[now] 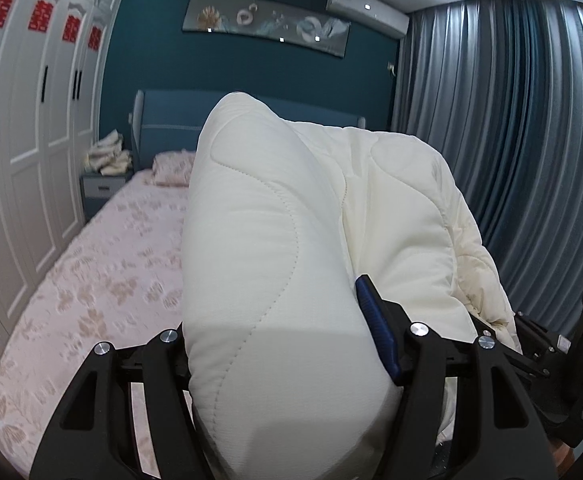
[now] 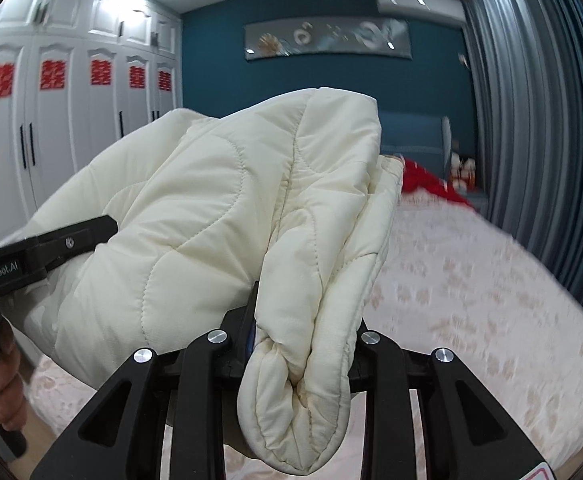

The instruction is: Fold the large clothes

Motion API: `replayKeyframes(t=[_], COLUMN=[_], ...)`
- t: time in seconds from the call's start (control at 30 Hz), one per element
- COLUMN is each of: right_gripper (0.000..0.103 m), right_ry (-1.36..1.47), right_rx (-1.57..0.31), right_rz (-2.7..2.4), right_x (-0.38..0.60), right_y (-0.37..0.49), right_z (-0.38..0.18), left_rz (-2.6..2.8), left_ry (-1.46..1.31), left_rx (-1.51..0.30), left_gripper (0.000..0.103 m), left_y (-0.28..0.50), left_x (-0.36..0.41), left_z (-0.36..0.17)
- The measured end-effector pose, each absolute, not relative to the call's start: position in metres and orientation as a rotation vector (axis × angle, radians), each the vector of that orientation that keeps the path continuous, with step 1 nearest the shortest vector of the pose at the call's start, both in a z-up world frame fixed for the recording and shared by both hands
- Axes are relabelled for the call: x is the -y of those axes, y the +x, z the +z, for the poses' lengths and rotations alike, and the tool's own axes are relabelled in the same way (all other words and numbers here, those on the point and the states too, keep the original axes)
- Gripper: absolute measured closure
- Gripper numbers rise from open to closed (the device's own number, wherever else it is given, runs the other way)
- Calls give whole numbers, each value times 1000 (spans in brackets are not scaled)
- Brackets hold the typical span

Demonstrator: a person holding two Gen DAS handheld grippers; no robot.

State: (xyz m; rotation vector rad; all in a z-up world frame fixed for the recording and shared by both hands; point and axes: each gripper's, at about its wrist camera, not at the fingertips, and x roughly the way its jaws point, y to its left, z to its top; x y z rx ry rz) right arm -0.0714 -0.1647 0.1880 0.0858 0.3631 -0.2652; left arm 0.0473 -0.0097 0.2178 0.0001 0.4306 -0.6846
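Both grippers (image 1: 291, 344) (image 2: 303, 332) pinch the cream quilt (image 1: 275, 240); only the right view shows red cloth (image 2: 431, 184).

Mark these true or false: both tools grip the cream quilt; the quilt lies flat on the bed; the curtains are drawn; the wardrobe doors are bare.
1. Both grippers grip the cream quilt: true; the left gripper and right gripper each pinch a thick fold.
2. The quilt lies flat on the bed: false; it is held up above it.
3. The curtains are drawn: true.
4. The wardrobe doors are bare: false; they carry red paper decorations.
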Motion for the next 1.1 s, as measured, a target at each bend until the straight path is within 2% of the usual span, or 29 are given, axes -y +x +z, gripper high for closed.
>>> replayKeyframes(t=[0.3, 0.53, 0.8, 1.1], right_gripper=[76, 76, 76, 76], right_ry=[-42, -77, -9, 55], right_rx=[-301, -328, -538, -754], right_rz=[-253, -219, -167, -156], right_x=[131, 128, 146, 151], right_y=[-20, 48, 123, 151], right_z=[205, 177, 81, -24], left_rz=[-661, -635, -604, -577], left_ry=[-5, -6, 1, -14], left_rx=[-308, -298, -523, -737], left_gripper=[41, 41, 41, 41], left_y=[85, 142, 218, 247], left_x=[-17, -22, -12, -9], left_z=[225, 196, 93, -21])
